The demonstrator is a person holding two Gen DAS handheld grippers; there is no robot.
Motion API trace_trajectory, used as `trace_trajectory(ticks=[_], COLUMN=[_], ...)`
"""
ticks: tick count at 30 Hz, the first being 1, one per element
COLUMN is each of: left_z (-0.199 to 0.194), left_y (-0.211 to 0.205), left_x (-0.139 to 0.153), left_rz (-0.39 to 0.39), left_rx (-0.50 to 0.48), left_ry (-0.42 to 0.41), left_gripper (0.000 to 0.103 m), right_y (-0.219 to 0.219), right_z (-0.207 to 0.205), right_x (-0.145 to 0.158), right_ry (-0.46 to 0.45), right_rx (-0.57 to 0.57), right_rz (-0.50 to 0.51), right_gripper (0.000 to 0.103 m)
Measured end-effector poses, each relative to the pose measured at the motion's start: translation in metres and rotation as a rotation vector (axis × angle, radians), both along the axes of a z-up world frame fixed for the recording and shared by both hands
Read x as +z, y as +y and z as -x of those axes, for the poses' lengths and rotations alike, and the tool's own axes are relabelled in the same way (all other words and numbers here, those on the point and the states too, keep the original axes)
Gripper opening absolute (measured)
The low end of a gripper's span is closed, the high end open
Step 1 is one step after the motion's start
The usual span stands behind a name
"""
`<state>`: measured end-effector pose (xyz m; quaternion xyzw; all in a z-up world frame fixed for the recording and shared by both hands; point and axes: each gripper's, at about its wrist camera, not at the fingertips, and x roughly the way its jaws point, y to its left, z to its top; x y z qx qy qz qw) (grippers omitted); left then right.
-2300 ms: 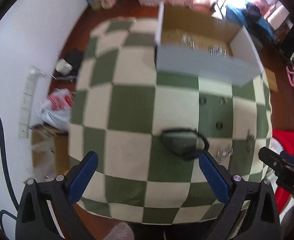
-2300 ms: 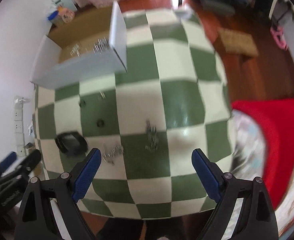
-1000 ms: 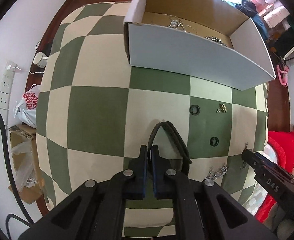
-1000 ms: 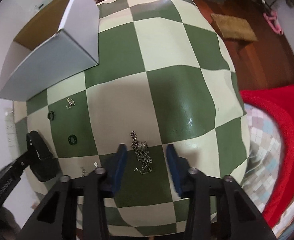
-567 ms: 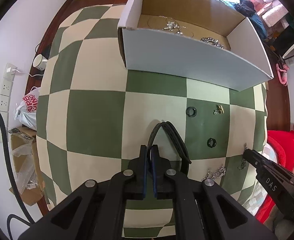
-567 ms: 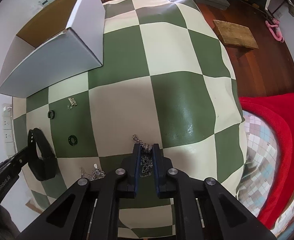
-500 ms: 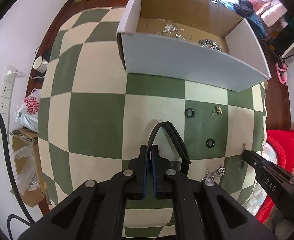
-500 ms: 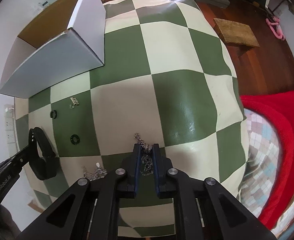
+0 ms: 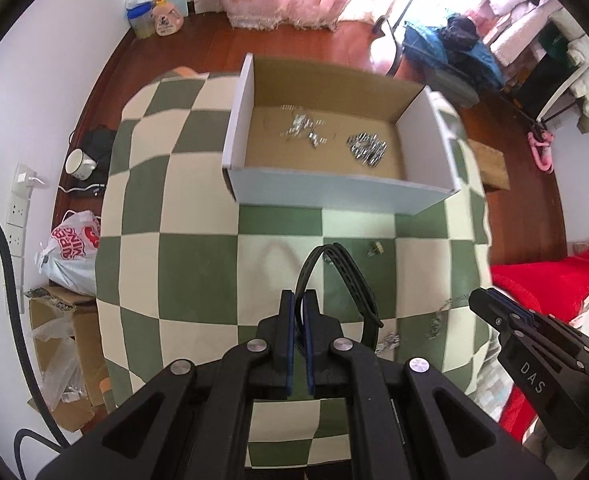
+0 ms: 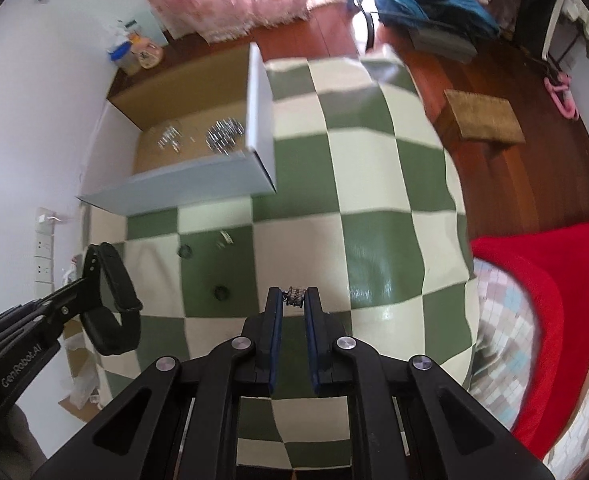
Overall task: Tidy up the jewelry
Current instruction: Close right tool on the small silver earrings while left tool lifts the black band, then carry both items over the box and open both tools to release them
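**A:** Start with the left wrist view. What has the left gripper got?

**B:** Its blue-padded jaws are pressed almost together on the rim of a black band-shaped bracelet, which loops out ahead of the fingers, above the green-and-cream checkered tablecloth. Beyond it sits the open white cardboard box with a brown inside, with two small heaps of silver jewelry already on its floor.

**A:** How will that band handle?

**B:** My guess is light and fairly stiff, since it keeps its loop while pinched at one edge. An edge grip lets it swing, so it should travel gently to the box.

**A:** Anything still loose on the cloth?

**B:** A small gold-coloured piece near the box wall, and thin silver chains close to the right gripper's black body at the cloth's edge.

**A:** Now the right wrist view.

**B:** The right gripper is closed down to a narrow gap on a bunched silver chain right at its fingertips, lifted clear of the cloth. Two small dark rings lie on a green square to its left, well short of the box.

**A:** And the chain's behaviour?

**B:** Limp and slick, I'd judge; only a few links look caught, so it could slide out. Holding the bunched middle is safest.
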<state>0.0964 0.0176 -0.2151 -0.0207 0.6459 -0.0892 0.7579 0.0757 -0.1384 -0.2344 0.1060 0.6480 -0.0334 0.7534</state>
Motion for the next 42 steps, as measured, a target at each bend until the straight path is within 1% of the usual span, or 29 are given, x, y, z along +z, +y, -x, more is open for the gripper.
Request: trace_trajectory(ticks=[9,12,15,21,24,27,30,34,38,42], left_z=[-0.013,-0.019,-0.025,-0.042,-0.057,-0.07,-0.085,-0.099,-0.116,-0.129], left_y=[-0.001,0.0,0.002,0.003,0.004,0.003,0.003,0.004,0.008,0.013], left_x=[0.045,0.063,0.082,0.113,0.126,0.131,0.13,0.118,0.092,0.062], left_rz=[0.051,0.071,0.09,0.123,0.126,0.121,0.108,0.096,0.094,0.103], left_rx=[-0.013,-0.015,-0.019,-0.032,-0.04,-0.045,-0.051,-0.055,-0.041,-0.027], left_ry=[-0.068,-0.099,-0.133,-0.196,-0.237,-0.263,-0.283,-0.275,-0.224,-0.156], left_gripper=[0.002,0.002,0.002,0.002,0.002,0.002,0.002,0.002,0.002,0.002], right_y=[-0.003,-0.004,-0.005,-0.002,0.001,0.005,0.01,0.017,0.018,0.009], right_z=[-0.016,-0.022,-0.027,-0.044,-0.053,-0.063,-0.074,-0.091,-0.108,-0.125], right_x=[0.054,0.079,0.115,0.175,0.197,0.212,0.213,0.194,0.163,0.121], right_ry=[-0.102,-0.141,-0.202,-0.299,-0.338,-0.37,-0.385,-0.369,-0.332,-0.258], right_rx=[0.002,-0.006,-0.009,0.029,0.048,0.063,0.071,0.082,0.084,0.063], right_rz=[-0.045,-0.081,-0.122,-0.168,-0.18,-0.187,-0.194,-0.21,-0.239,-0.294], right_gripper=[0.011,0.011,0.011,0.011,0.012,0.012,0.011,0.012,0.012,0.012])
